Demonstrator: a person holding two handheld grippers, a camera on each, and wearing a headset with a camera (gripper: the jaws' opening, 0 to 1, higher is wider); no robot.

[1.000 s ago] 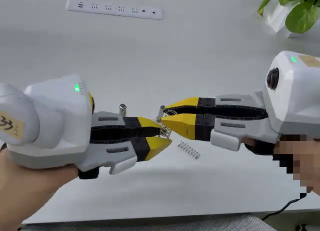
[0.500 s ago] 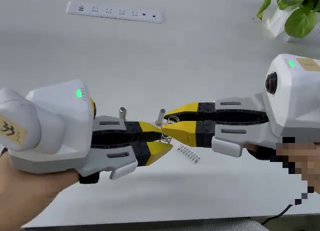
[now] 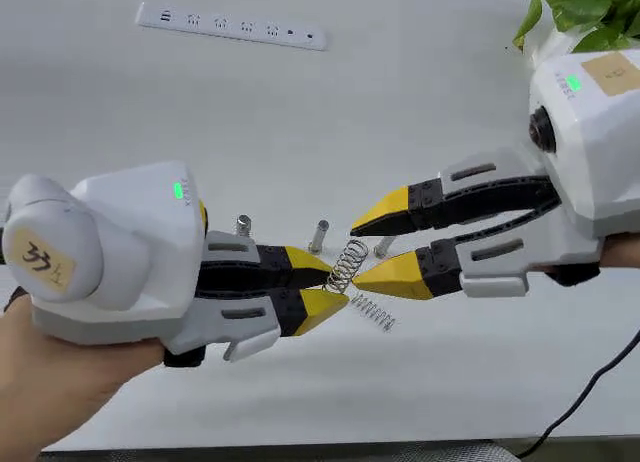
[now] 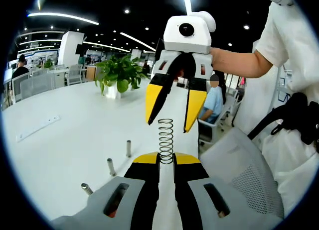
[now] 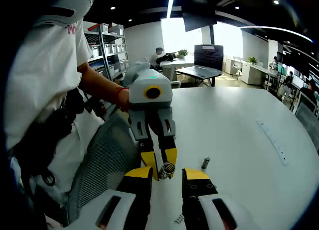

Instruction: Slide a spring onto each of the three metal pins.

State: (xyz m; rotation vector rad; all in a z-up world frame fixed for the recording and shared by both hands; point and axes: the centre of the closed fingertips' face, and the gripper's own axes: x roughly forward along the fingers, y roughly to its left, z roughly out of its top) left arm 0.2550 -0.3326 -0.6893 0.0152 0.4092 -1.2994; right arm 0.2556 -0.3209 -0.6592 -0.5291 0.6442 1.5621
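My left tool (image 3: 335, 282) pinches the spring (image 3: 345, 267) by one end. Its long axis runs straight out from the tips, so the free end points between the wide-open jaws of my right tool (image 3: 357, 254), which I judge is placed for a re-grip. The pins (image 3: 319, 235) stand upright on the surface (image 3: 400, 112) just beyond both tips, and a second spring (image 3: 372, 311) lies flat beneath them.

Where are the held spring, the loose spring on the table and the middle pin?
held spring (image 3: 346, 265), head view, middle coils.
loose spring (image 3: 373, 312), head view, mid-length.
middle pin (image 3: 319, 236), head view, shaft.
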